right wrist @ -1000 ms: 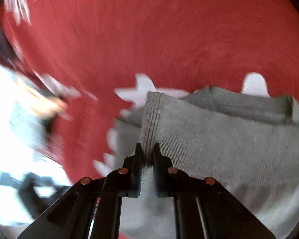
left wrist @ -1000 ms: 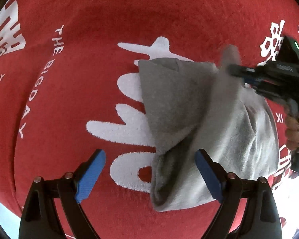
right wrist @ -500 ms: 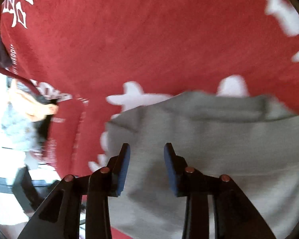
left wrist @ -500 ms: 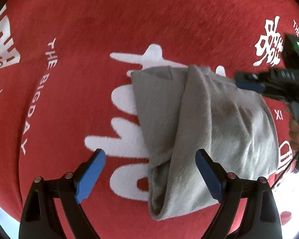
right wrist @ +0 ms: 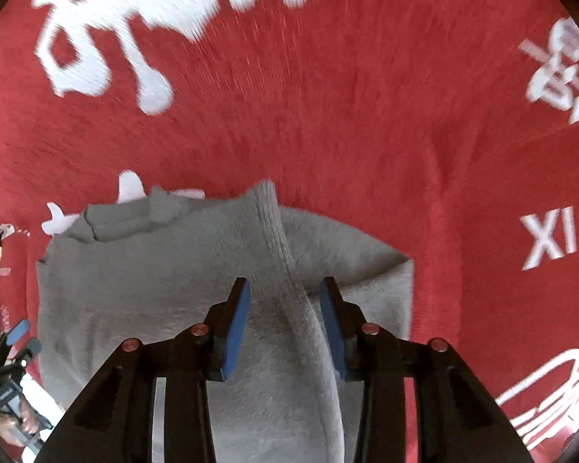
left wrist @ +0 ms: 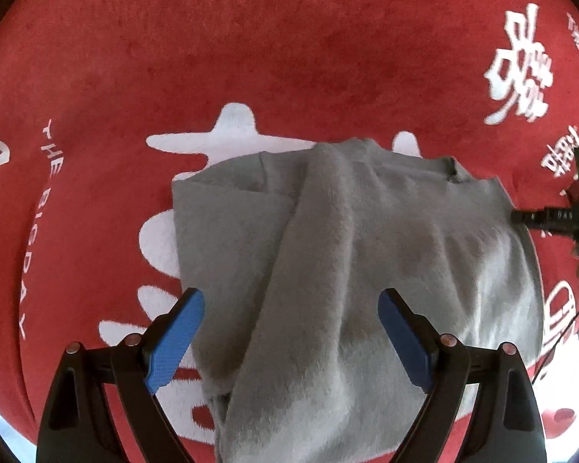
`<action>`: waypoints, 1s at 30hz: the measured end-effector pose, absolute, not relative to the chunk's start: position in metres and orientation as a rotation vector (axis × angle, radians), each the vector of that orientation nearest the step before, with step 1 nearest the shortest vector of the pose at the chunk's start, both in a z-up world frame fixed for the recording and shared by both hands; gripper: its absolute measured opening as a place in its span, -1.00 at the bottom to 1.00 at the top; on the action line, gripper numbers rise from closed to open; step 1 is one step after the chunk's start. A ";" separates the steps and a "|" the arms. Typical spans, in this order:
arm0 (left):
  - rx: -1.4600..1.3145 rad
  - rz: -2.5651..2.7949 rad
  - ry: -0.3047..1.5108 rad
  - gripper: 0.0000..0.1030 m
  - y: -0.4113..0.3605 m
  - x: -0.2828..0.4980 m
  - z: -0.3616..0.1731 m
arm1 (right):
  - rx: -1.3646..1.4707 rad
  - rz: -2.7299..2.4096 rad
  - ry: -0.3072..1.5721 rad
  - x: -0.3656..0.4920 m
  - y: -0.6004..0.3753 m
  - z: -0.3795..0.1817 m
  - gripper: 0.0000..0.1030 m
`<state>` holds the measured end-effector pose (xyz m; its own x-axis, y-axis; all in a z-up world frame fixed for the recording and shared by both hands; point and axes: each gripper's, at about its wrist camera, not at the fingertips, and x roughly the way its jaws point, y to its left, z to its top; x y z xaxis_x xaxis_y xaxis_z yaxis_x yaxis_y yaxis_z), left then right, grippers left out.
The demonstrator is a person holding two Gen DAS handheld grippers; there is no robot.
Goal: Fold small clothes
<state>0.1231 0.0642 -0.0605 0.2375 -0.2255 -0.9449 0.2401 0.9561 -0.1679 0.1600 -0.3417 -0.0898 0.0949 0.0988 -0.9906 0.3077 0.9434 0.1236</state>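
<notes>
Our left tool [left wrist: 291, 333] and right tool [right wrist: 285, 324] both gape, gripping nothing, above the grey garment [left wrist: 351, 270] lying part-folded on the red cloth [left wrist: 289, 58]. Next we should pinch the 6 o'clock hem squarely and fold toward 12.

Red plush cloth [left wrist: 289, 58] w/ white printed characters [left wrist: 519, 73] & Latin lettering [right wrist: 548, 237] fills both views. Pale, bright surface [left wrist: 559, 378] shows past cloth's edge; details unclear.
</notes>
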 end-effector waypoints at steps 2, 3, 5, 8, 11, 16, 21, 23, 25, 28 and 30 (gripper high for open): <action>0.020 -0.301 1.290 0.78 0.064 0.128 -0.062 | 0.384 -0.152 1.503 0.161 -0.343 -0.102 -0.26; 0.030 -0.294 1.291 0.78 0.063 0.131 -0.063 | 0.398 -0.139 1.495 0.163 -0.343 -0.101 -0.91; 0.080 -0.281 1.280 0.78 0.059 0.134 -0.066 | 0.291 -0.121 1.454 0.165 -0.336 -0.087 -0.89; 0.230 -0.216 1.252 0.78 0.054 0.139 -0.081 | 0.143 -0.148 1.497 0.163 -0.337 -0.094 -0.89; 0.227 -0.174 1.268 0.78 0.066 0.148 -0.084 | 0.209 -0.157 1.473 0.159 -0.348 -0.092 -0.88; 0.158 -0.155 1.251 0.78 0.089 0.160 -0.060 | 0.186 -0.202 1.450 0.150 -0.357 -0.073 -0.71; 0.014 -0.340 1.282 0.78 0.075 0.182 -0.052 | 0.229 -0.184 1.359 0.129 -0.353 -0.033 -0.71; 0.020 -0.394 1.319 0.78 0.060 0.192 -0.064 | 0.266 -0.160 1.351 0.116 -0.346 -0.021 -0.71; -0.026 -0.455 1.363 0.78 0.044 0.200 -0.075 | 0.367 -0.055 1.333 0.107 -0.340 -0.013 -0.70; -0.107 -0.541 1.402 0.78 0.035 0.211 -0.085 | 0.485 0.143 1.334 0.097 -0.316 -0.013 -0.70; -0.114 -0.583 1.400 0.77 0.031 0.215 -0.083 | 0.507 0.226 1.352 0.094 -0.294 -0.022 -0.70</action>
